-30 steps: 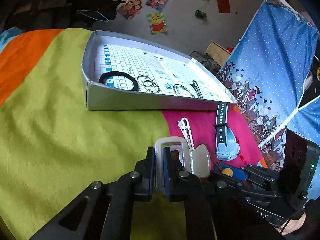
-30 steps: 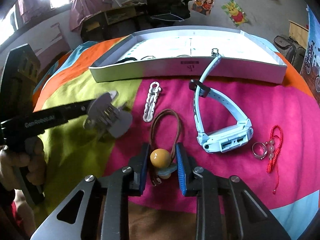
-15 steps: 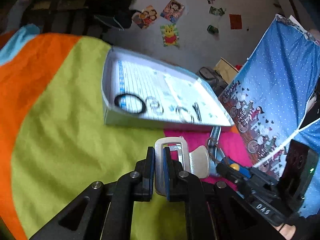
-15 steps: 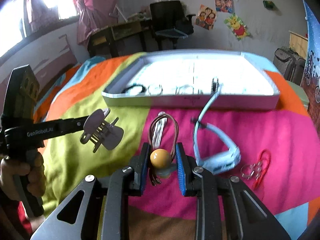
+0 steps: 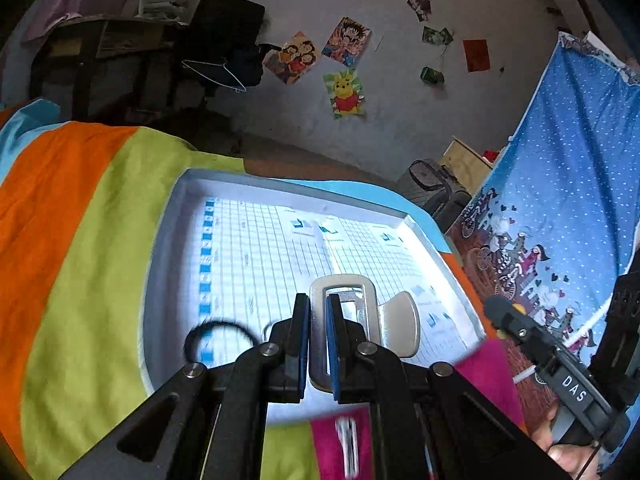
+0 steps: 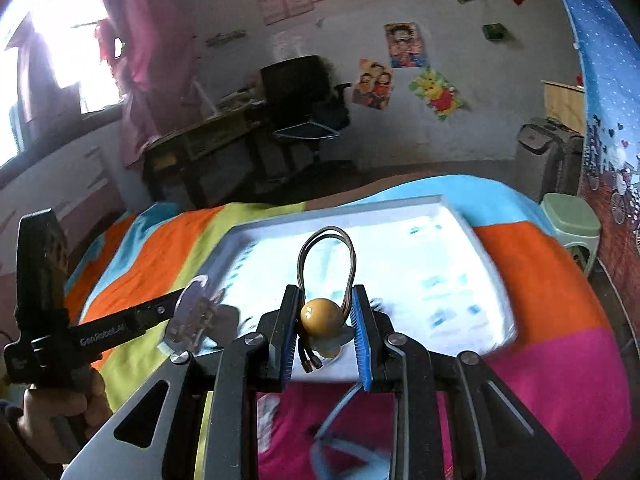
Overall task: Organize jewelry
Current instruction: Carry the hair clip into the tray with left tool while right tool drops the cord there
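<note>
Item 1. Left gripper: jaws closed to a narrow slit on the flat side of a grey hair clip. The clip is carried clear of the bed, in front of the tray, presumably so it can be lowered inside without dragging on the wall.

Item 2. Right gripper: jaws partly closed, pinching a hair tie with a yellow bead; its brown cord loops stand up above the pads. The bead appears to be the only firm part, which would explain the hold there. It is also over the near part of the tray.

Item 3. Tray, shallow, white-walled, lined with a printed grid sheet, lying on a striped bedspread. Serves as the collecting place.

Item 4. Black hair band, flat in the tray's near left corner, already sorted.

Item 5. Pale blue strap, blurred, on the pink stripe below the right gripper, outside the tray; judged not yet put away.
</note>
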A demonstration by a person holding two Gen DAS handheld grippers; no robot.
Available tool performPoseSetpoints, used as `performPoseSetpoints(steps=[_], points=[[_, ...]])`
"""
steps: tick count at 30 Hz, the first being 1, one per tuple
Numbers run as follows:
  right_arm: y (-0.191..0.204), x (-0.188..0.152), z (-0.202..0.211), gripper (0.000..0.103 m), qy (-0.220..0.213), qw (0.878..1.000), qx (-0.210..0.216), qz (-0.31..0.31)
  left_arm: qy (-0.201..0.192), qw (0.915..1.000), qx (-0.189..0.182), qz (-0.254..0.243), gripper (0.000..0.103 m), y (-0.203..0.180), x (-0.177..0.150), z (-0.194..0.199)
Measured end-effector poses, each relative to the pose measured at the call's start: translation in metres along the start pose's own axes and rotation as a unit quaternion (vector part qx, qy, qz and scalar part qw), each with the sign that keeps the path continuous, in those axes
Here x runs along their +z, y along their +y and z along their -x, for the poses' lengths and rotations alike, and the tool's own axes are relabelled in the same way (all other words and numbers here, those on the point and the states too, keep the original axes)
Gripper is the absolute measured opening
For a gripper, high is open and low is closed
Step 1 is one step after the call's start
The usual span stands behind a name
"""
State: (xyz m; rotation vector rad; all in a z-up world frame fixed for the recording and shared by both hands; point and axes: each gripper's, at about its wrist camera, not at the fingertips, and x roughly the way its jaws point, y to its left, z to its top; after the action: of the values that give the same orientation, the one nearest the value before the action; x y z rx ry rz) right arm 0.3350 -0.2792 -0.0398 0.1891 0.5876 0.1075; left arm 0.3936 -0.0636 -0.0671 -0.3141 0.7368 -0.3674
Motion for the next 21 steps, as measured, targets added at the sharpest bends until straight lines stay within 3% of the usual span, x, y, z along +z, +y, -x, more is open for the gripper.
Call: performPoseSetpoints(steps=[6,10,21], points=[[-0.029,0.011,-0.03,0.023,0.012,0.999,-0.03,-0.024,0.025,0.9996,0.009,-0.009,0.008,-0.009,0.008,-0.041],[-0.044,0.006,-0.055,0.023,0.043,0.997,-0.047,-0.039,0.046,0.9987,0.017,-0.011,0.008,-0.013,0.008,-0.061],[-0.051,-0.015,-0.092,0.023,0.088,0.993,-0.054,-0.055,0.075,0.9966,0.03,-0.018,0.009,-0.009,0.005,-0.079]])
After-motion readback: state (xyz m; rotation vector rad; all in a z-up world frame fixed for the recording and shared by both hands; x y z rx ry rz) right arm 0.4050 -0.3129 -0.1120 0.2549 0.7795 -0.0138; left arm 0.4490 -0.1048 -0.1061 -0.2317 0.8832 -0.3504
